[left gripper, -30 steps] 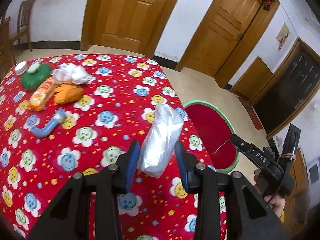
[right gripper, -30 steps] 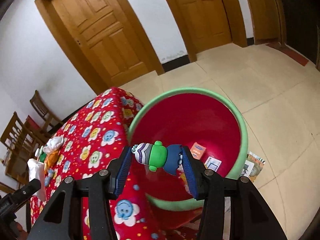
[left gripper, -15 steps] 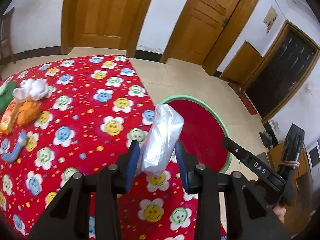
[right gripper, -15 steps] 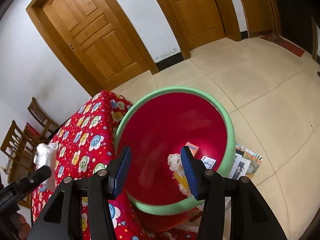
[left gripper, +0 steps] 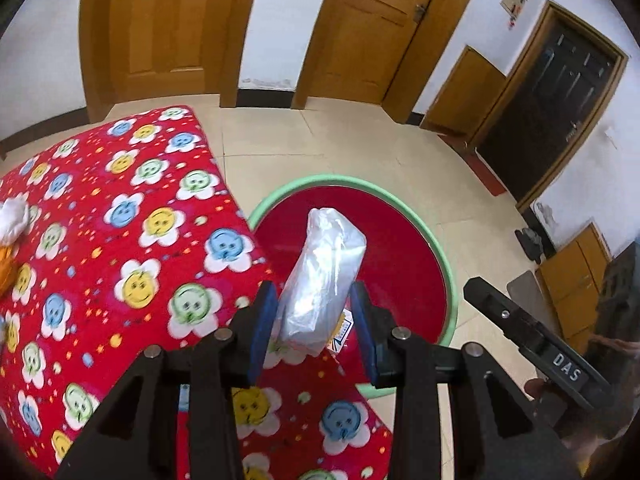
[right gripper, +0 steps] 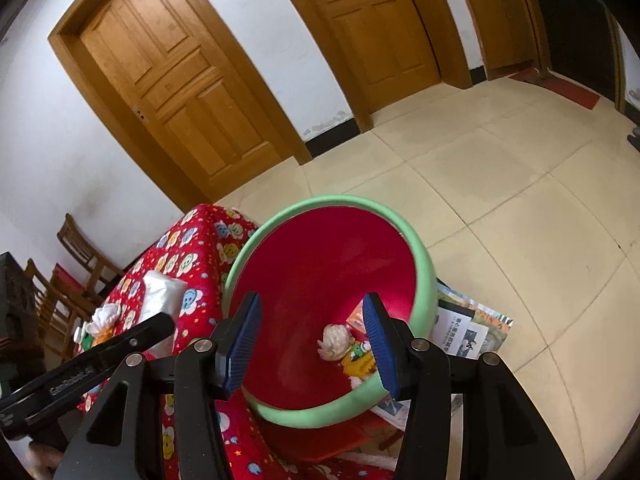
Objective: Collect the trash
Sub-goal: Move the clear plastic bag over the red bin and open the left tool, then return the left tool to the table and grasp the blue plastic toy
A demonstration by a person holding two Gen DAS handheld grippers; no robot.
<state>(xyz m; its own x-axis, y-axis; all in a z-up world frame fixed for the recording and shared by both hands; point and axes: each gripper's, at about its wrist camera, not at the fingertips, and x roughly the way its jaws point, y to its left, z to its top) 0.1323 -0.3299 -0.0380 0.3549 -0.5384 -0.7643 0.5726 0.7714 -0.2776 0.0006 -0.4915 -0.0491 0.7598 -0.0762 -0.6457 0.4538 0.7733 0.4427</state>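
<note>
My left gripper [left gripper: 315,316] is shut on a clear plastic-wrapped packet [left gripper: 326,264], which sticks up between the blue pads. The packet hangs over the table corner and the near rim of the green-rimmed red bin [left gripper: 436,248]. My right gripper [right gripper: 312,324] stands open and empty above the same bin [right gripper: 426,280]. Down in the bin lie a crumpled paper ball [right gripper: 335,341] and a green and yellow toy [right gripper: 360,360]. In the right wrist view the white packet [right gripper: 162,292] shows at the left.
The table with the red flowered cloth [left gripper: 120,240] fills the left, with a white tissue wad [left gripper: 12,216] at its edge. Printed papers [right gripper: 468,330] lie on the tile floor beside the bin. Wooden chairs [right gripper: 76,248] stand behind the table.
My left gripper has carried the packet rightwards from over the table to the bin's edge. My right gripper has let go of the striped green toy, and its jaws are now empty.
</note>
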